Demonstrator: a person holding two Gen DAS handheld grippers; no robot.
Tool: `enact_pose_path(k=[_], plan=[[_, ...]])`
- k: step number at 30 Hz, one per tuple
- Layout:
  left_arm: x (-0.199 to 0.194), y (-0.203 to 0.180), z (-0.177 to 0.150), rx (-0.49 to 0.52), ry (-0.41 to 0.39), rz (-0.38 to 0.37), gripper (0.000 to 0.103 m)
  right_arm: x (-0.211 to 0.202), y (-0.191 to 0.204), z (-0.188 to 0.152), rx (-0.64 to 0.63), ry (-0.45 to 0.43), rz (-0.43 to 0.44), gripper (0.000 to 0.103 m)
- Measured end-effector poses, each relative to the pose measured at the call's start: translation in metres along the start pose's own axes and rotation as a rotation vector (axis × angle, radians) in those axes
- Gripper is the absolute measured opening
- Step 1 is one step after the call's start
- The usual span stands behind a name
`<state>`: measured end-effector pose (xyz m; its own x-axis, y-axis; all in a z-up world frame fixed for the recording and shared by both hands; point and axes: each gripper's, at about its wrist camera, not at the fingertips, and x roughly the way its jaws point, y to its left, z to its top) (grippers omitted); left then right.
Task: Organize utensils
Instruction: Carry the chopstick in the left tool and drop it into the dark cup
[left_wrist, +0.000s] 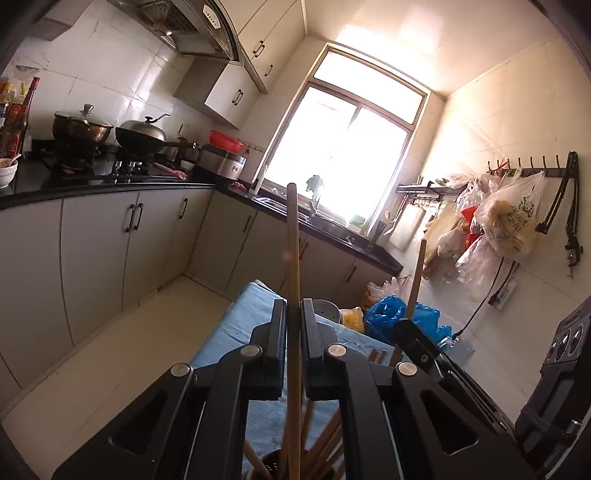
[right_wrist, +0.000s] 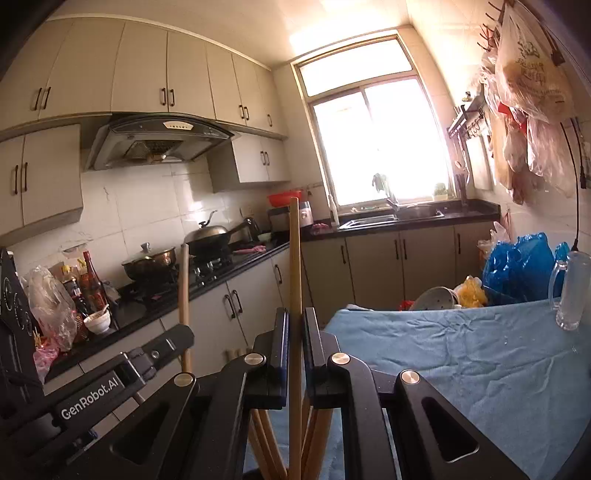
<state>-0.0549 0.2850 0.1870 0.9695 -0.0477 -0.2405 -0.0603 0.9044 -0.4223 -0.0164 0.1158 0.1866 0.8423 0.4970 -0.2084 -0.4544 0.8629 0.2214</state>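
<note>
1. Your left tool is clamped on a single wooden chopstick that stands nearly upright up the centre of the left wrist frame; its lower end runs out of the bottom edge, so you cannot see where it stops.
2. Your right tool grips a second chopstick the same way, upright in the middle of the right wrist frame, its foot likewise cut off.
3. Below the left tool's fingers, at bottom centre, more chopsticks fan out of a dark perforated holder; the tool body hides most of it.
4. The right wrist view shows only the splayed sticks under its fingers, not the holder.
5. Each view catches the other tool: the right one at centre right of the left frame, the left one at lower left of the right frame, each with its stick rising above it.
6. The blue cloth on the worktop lies bare across the lower right of the right frame; a glass mug stands at its far right edge, a metal strainer and blue bags beyond its far edge.
7. The window glare washes out the sink area.
</note>
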Motion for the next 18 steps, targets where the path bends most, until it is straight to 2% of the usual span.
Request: enact_pose_path(k=[8,18], plan=[[-0.004,0.000,0.001,0.009,-0.007,-0.006,0.007,0.006,-0.005,-0.012,-0.002,0.039,-0.006,0.008],[-0.028,-0.023,-0.007,0.081,-0.135,0.005,0.007,-0.002,-0.010,-0.014,0.014,0.033,-0.010,0.008]])
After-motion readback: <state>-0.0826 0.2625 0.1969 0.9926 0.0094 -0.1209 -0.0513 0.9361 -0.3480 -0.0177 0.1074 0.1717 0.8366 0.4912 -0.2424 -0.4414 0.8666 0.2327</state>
